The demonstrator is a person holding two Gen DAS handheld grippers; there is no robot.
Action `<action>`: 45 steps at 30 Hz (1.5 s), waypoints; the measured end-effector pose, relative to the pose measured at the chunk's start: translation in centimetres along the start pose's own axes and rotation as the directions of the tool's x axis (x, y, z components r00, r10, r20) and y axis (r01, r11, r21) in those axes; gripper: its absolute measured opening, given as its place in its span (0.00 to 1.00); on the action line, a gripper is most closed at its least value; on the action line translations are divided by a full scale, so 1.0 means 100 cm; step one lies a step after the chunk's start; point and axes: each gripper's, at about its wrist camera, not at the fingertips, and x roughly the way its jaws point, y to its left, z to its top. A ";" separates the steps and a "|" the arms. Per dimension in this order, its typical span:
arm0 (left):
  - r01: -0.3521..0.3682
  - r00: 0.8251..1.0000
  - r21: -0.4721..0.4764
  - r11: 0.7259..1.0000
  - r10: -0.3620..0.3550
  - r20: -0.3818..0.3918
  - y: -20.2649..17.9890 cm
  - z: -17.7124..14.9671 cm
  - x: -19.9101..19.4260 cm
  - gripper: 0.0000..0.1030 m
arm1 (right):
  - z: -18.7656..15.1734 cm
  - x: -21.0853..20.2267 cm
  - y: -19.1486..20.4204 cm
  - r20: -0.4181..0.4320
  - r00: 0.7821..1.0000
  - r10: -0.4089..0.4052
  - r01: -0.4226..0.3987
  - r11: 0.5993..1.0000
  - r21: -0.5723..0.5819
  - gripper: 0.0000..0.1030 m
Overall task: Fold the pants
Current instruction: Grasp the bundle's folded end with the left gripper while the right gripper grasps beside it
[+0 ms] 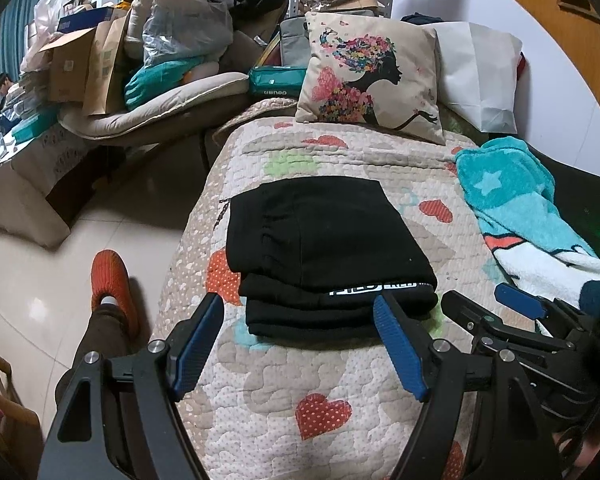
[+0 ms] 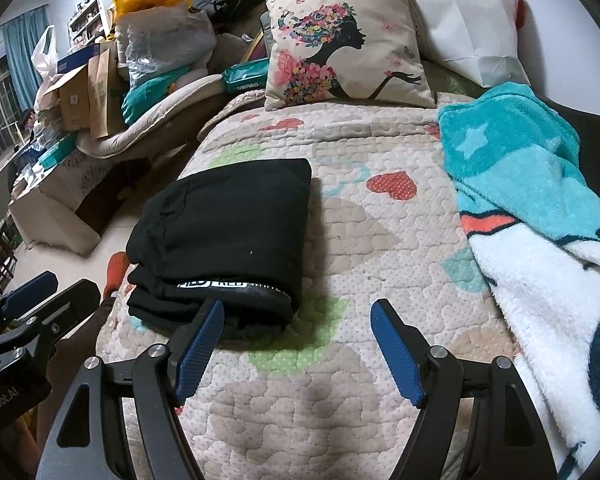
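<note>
The black pants (image 1: 324,252) lie folded into a thick rectangular stack on the quilted bed cover (image 1: 332,400), with a white-lettered waistband showing at the near edge. They also show in the right wrist view (image 2: 224,236), left of centre. My left gripper (image 1: 298,308) is open and empty, its blue fingertips just at the stack's near edge. My right gripper (image 2: 296,314) is open and empty, to the right of the stack over bare quilt (image 2: 360,240). The right gripper also shows at the right of the left wrist view (image 1: 520,300).
A teal and white fleece blanket (image 2: 540,220) lies along the bed's right side. A printed cushion (image 1: 372,76) and a white bag (image 1: 480,72) sit at the head. The bed's left edge drops to tiled floor (image 1: 40,280), where a foot in an orange slipper (image 1: 110,280) stands. Cluttered boxes and bags (image 1: 100,60) are beyond.
</note>
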 end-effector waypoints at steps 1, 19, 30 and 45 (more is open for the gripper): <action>0.000 1.000 -0.004 1.000 0.000 -0.005 0.000 -0.001 0.001 0.75 | 0.000 0.001 0.000 -0.004 1.000 -0.001 0.001 1.000 0.000 0.79; 0.057 0.983 -0.295 0.954 -0.104 -0.148 0.068 0.034 0.070 0.75 | 0.035 -0.013 -0.021 0.018 1.000 0.016 -0.017 0.998 0.063 0.79; 0.129 0.962 -0.402 0.907 -0.212 -0.170 0.089 0.062 0.134 0.75 | 0.105 0.025 -0.019 -0.108 0.992 0.063 -0.060 0.998 0.025 0.84; 0.261 0.914 -0.434 0.862 -0.365 -0.176 0.074 0.055 0.180 0.79 | 0.101 0.147 -0.038 -0.260 0.937 0.235 -0.197 0.967 0.163 0.84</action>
